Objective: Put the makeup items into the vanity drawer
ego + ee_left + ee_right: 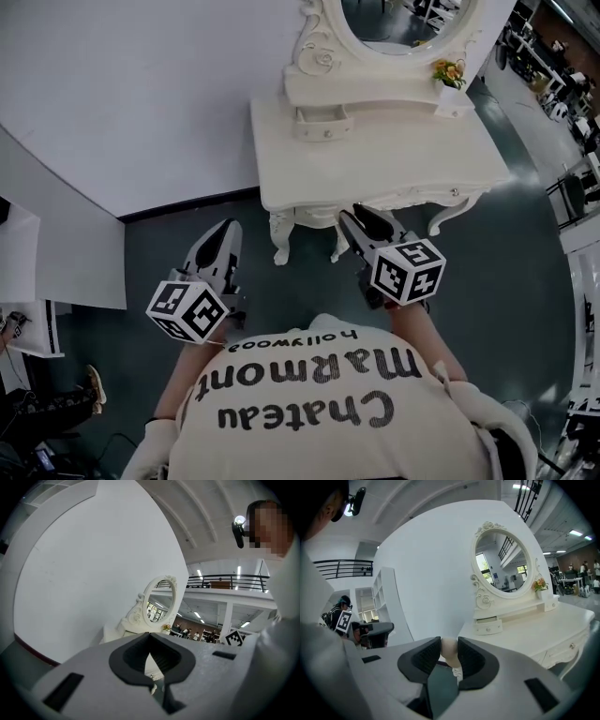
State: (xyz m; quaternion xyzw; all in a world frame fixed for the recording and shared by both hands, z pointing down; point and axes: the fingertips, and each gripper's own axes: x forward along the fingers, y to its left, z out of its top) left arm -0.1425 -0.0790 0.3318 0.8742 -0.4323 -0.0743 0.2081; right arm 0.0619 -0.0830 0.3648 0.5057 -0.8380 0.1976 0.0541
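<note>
Standing just short of the white vanity point(375, 155), the person holds both tools out toward it, so carrying an item to the drawer looks to be the step in hand. In the head view the left gripper point(227, 230) and right gripper point(354, 221) hang over the dark floor point(300, 281), near the table's front edge but not touching it. The tabletop is bare, with no makeup on it. The small drawer point(322, 122) sits at the back under the oval mirror point(403, 19), with a pot of flowers point(448, 71) on the shelf to its right.

In the left gripper view the pads meet at their tips with nothing between them, so that tool is free.

In the right gripper view the jaws stand wide, pinching a pale beige rounded item point(449, 651). It is blurred; I take it for a makeup sponge but cannot be sure. The small drawer seems barely out, if at all.

Next, I judge, the free left tool must take the drawer's knob point(488, 629) and pull. The right then reaches across the top and lets go inside. The flowers and the mirror frame crowd that reach.
</note>
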